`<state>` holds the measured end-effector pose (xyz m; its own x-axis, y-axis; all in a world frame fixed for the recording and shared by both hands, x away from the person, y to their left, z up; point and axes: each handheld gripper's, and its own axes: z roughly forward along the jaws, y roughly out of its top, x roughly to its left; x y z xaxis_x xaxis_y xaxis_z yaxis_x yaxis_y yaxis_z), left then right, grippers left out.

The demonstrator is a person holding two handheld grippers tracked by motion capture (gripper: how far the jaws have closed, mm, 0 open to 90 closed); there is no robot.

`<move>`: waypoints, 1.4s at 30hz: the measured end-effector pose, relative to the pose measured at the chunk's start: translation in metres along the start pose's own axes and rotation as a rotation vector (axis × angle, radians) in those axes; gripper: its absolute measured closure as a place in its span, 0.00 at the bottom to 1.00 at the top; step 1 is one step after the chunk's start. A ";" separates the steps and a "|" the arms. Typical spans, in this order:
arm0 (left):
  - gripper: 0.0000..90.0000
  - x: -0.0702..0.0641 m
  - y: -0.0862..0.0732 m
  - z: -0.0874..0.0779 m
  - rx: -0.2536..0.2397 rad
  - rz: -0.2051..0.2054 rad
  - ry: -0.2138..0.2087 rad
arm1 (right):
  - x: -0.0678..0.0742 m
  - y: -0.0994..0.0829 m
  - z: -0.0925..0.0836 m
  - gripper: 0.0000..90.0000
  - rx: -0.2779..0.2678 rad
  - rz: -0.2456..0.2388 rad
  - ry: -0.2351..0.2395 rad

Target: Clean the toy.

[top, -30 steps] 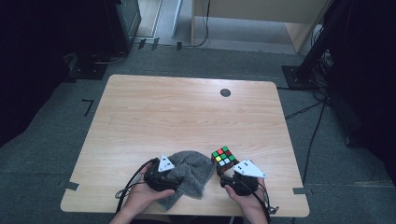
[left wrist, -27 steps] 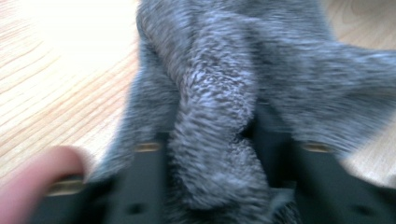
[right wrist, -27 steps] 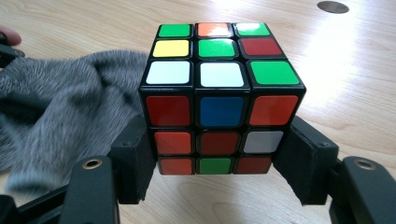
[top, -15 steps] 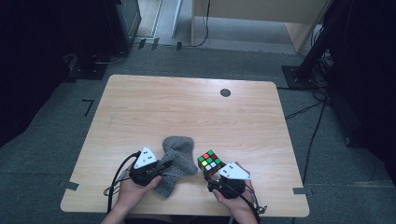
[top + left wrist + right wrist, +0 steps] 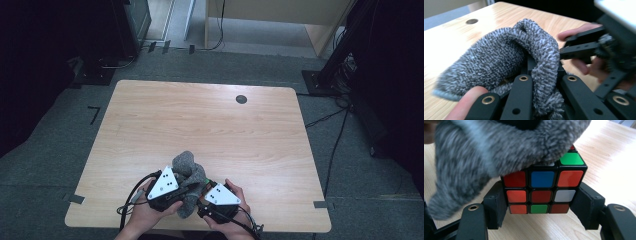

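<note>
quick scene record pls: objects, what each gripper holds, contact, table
cloth: grey fluffy towel cloth, bunched, lifted off the table
cube: multicoloured puzzle cube, partly covered by the cloth
left gripper: left gripper shut on the cloth, which bulges between its jaws
right gripper: right gripper pads clamp the cube's two sides
contact: cloth drapes over the cube's top
table: light wooden table, dark round hole near far edge

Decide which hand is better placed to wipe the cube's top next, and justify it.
Left, probably: its gripper is shut on the fluffy grey cloth, already draped over the colourful puzzle cube, which the right gripper clamps.
</note>
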<state>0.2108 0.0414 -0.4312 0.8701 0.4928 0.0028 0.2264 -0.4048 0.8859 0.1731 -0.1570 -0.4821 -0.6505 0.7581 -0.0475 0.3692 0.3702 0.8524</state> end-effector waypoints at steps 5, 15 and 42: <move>0.94 0.016 -0.004 -0.006 -0.013 -0.091 0.012 | 0.000 0.002 -0.003 0.39 -0.015 -0.012 0.003; 0.94 0.008 0.001 0.000 0.021 -0.083 0.030 | 0.003 0.002 -0.003 0.39 -0.009 -0.033 -0.009; 0.92 0.013 0.000 -0.006 -0.020 -0.133 0.004 | -0.002 0.004 -0.010 0.39 -0.046 0.003 -0.012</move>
<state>0.2201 0.0521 -0.4282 0.8311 0.5445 -0.1132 0.3309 -0.3206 0.8875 0.1694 -0.1617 -0.4733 -0.6412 0.7657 -0.0512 0.3400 0.3433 0.8755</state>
